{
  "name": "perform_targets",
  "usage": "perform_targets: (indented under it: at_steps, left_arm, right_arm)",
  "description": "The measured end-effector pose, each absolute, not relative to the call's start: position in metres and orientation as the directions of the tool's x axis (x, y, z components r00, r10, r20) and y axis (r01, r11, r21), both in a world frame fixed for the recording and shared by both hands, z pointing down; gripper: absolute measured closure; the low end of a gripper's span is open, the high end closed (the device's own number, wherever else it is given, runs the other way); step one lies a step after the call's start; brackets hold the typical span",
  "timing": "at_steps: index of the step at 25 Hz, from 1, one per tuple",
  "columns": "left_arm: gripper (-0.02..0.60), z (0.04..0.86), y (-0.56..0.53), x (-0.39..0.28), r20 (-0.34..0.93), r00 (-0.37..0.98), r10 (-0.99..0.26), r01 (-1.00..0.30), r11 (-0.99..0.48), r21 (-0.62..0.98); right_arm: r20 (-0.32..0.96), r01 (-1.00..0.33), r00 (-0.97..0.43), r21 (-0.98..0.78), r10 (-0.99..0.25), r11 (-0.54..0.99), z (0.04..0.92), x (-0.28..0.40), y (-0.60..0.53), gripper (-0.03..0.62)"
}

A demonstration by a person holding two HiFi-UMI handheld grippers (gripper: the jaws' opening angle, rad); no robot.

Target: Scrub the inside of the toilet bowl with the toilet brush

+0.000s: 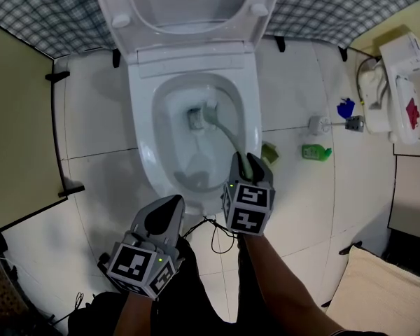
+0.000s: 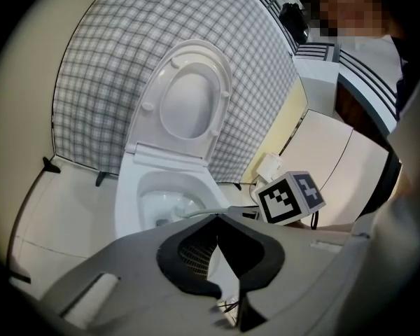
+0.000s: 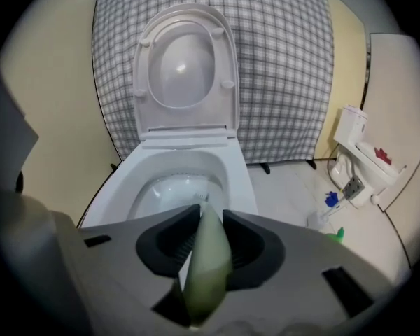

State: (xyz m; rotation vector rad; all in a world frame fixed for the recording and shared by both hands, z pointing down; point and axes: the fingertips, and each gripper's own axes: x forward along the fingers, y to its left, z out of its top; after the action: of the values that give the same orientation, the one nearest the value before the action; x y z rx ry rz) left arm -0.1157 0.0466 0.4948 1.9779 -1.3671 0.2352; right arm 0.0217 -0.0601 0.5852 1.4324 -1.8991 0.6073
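Right hand-held gripper (image 1: pixel 246 162) pinching toilet brush (image 1: pixel 227 135) handle | left hand-held gripper (image 1: pixel 169 206) pressed together | bristles (image 1: pixel 197 117) blurred in bowl (image 1: pixel 143 121)

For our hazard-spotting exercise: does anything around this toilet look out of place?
A green bottle, a small blue item and a grey plug block sit scattered on the floor tiles right of the toilet, loose rather than stored.

toilet brush (image 1: pixel 225 130): greenish, slanted, head inside | toilet bowl (image 1: pixel 143 137): white, uncovered
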Motion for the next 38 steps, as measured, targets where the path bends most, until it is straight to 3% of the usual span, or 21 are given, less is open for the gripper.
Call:
perform_targets:
  at_steps: [7, 15, 22, 28, 38]
  left_arm:
    - [0.575, 0.491, 0.043, -0.110, 0.507, 0.433, -0.745, -0.869, -0.197, 0.453]
    - [0.576, 0.493, 0.044, -0.106, 0.508, 0.441, -0.740, -0.865, -0.201, 0.459]
    - [0.575, 0.494, 0.048, -0.116, 0.516, 0.423, -0.744, -0.873, -0.183, 0.452]
    - [0.576, 0.497, 0.051, -0.123, 0.523, 0.412, -0.746, -0.877, -0.169, 0.450]
    - [0.576, 0.497, 0.048, -0.127, 0.520, 0.405, -0.752, -0.878, -0.160, 0.452]
  right_arm:
    - [0.733, -0.962, -0.085, 0.116, -0.674, 0.248, 0.561, 0.053, -0.026, 0.473]
    - [0.752, -0.919, -0.040, 0.230, -0.658, 0.320, 0.541, 0.055, 0.032, 0.473]
    - [0.722, -0.915, -0.025, 0.262, -0.691, 0.307, 0.562, 0.049, -0.003, 0.473]
    - [0.695, -0.908, -0.073, 0.250, -0.715, 0.335, 0.577, 0.022, -0.056, 0.473]
    - [0.692, -0.867, -0.279, 0.116, -0.666, 0.484, 0.585, -0.041, -0.054, 0.474]
